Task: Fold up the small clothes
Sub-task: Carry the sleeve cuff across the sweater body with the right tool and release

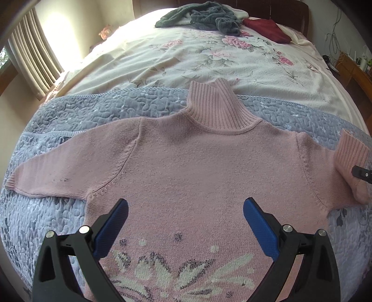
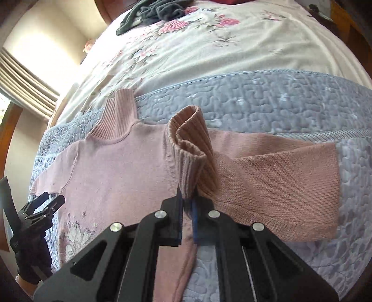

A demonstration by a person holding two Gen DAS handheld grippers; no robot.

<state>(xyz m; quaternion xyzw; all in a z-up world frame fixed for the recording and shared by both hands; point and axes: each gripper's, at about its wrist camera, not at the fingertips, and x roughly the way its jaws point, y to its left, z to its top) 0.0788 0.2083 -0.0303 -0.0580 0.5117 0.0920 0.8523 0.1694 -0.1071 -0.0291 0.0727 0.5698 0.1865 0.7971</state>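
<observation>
A pink knit turtleneck sweater lies face up on a blue-grey quilt, its left sleeve stretched out flat. My left gripper hovers open over the chest, above a white flower pattern. In the right wrist view my right gripper is shut on the ribbed cuff of the right sleeve, which is lifted and doubled back toward the body. The left gripper shows at the lower left there, held by a gloved hand. The right gripper's tip peeks in at the right edge.
The quilt lies across a bed with a floral cream cover. A heap of grey-green clothes and a dark red garment sit at the far end. Curtains hang on the left; a wooden side table stands on the right.
</observation>
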